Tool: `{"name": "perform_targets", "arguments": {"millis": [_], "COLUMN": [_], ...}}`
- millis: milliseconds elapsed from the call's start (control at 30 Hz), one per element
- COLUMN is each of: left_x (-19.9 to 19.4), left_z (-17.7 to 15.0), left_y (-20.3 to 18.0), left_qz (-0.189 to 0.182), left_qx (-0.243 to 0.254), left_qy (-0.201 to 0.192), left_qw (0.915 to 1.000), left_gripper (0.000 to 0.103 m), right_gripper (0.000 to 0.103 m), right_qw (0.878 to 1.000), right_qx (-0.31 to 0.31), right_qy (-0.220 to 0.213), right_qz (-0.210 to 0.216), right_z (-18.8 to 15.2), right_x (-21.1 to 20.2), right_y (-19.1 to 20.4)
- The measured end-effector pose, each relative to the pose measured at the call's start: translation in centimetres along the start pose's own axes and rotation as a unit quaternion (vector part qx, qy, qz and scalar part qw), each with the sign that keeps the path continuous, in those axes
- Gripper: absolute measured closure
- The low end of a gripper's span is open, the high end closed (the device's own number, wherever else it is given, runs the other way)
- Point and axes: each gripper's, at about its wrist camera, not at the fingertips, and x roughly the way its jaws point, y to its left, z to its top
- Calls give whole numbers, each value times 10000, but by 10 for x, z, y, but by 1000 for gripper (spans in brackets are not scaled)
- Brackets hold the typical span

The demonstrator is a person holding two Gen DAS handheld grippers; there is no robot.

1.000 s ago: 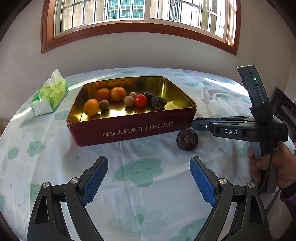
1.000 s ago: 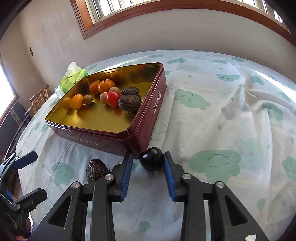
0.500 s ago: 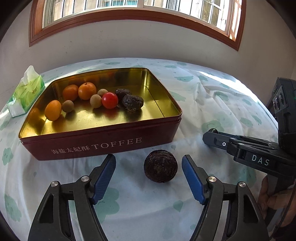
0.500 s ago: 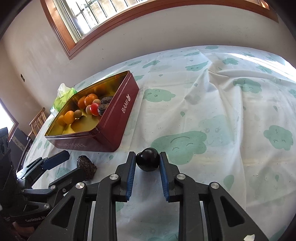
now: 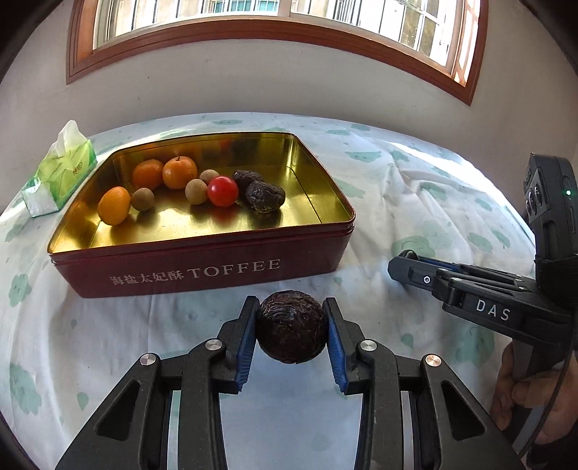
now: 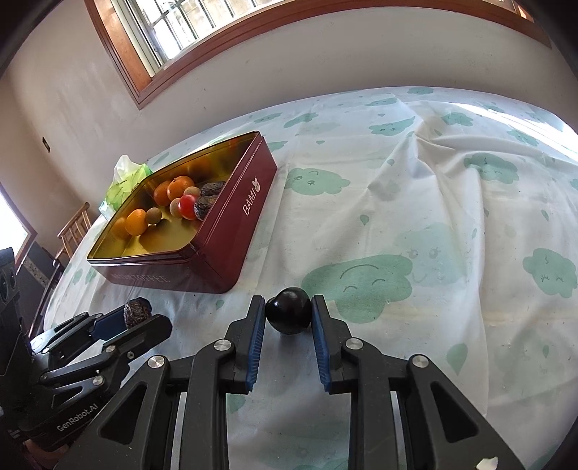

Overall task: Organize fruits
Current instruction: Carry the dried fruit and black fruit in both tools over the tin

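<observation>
Cloud-print cloth covers the bench; since a second ago the left gripper (image 5: 291, 329) has moved in, its fingers closing around the wrinkled fruit (image 5: 291, 327) at the tin's (image 5: 202, 262) 6 o'clock. Right gripper (image 6: 288, 318) stays pinching the smooth dark fruit (image 6: 289, 310), so both seem ready for the tin.

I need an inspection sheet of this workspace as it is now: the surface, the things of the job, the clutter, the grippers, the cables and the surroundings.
Surface: white tablecloth with green cloud print, wrinkled.
Job's things: red toffee tin, open, holds three orange fruits, three small tan ones, a red tomato and two wrinkled dark fruits. Outside it, a wrinkled dark fruit and a smooth dark fruit.
Clutter: green tissue pack left of the tin.
Grippers: left gripper closing, blue pads at the wrinkled dark fruit's sides; right gripper shut on the smooth dark fruit.
Cables: one black cable by the hand.
Surroundings: wood-framed window, pale wall, wooden chair.
</observation>
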Motion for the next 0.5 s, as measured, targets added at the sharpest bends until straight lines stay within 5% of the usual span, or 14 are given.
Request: {"name": "perform_targets", "arguments": {"millis": [267,500], "left_x": [-60,-92], "left_z": [-11,-21], "left_y": [18,35], "left_qz": [432,619], "left_qx": [33,-6], "left_qy": [-593,-912], "left_qw": [9973,9939], "left_gripper": [66,66], "right_gripper": [80,80], "right_qw": [9994,9992], "right_qx": [-202,-144], "right_qy": [10,-325], "right_qz": [-280,157], "right_z": [-3,-39], "right_x": [-1,-36], "right_y": [10,43]}}
